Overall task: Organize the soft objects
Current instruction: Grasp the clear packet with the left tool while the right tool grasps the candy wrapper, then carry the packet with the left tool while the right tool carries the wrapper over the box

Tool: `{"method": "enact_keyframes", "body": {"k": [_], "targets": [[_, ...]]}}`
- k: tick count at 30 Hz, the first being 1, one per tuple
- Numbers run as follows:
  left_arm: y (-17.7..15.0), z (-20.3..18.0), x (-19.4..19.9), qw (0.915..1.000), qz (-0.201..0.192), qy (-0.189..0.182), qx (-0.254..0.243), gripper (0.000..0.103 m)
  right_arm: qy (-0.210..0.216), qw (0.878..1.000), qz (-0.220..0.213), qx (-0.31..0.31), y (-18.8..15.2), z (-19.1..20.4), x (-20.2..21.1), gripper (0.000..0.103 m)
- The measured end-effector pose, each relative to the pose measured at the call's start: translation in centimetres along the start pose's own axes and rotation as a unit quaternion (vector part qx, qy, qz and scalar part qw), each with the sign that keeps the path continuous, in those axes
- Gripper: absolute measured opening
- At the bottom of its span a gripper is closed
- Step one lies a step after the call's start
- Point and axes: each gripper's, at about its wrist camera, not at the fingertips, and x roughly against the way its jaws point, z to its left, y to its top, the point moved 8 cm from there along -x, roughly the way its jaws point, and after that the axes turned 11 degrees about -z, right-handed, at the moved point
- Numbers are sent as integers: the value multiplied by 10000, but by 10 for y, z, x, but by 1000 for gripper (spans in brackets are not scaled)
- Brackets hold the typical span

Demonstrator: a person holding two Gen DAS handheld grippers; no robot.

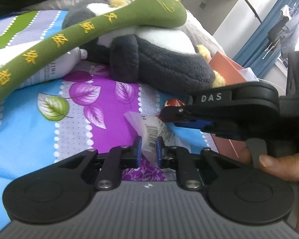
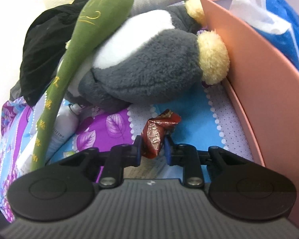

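Between the right gripper's (image 2: 152,147) nearly closed fingers, a red wrapper (image 2: 156,135); left gripper (image 1: 148,148) pinching a clear packet (image 1: 151,133).

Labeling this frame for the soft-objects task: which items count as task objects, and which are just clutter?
Task items:
- grey plush toy
- green plush stick
- pink box, likely the bin

Clutter:
- red foil wrapper, between the right gripper fingers
- clear barcoded packet, between the left gripper fingers
- white tube
- black cloth, unclear

Black linkages, blue jaws, "DAS" marking
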Motion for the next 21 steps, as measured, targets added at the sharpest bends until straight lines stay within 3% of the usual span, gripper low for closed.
{"method": "enact_keyframes", "body": {"k": [14, 21], "targets": [[2, 17, 54, 9986, -181, 416, 287, 13, 49, 9988, 14, 481, -13, 12, 44, 25], [3, 8, 77, 9984, -182, 451, 278, 13, 101, 9974, 9, 711, -21, 18, 71, 25]]}}
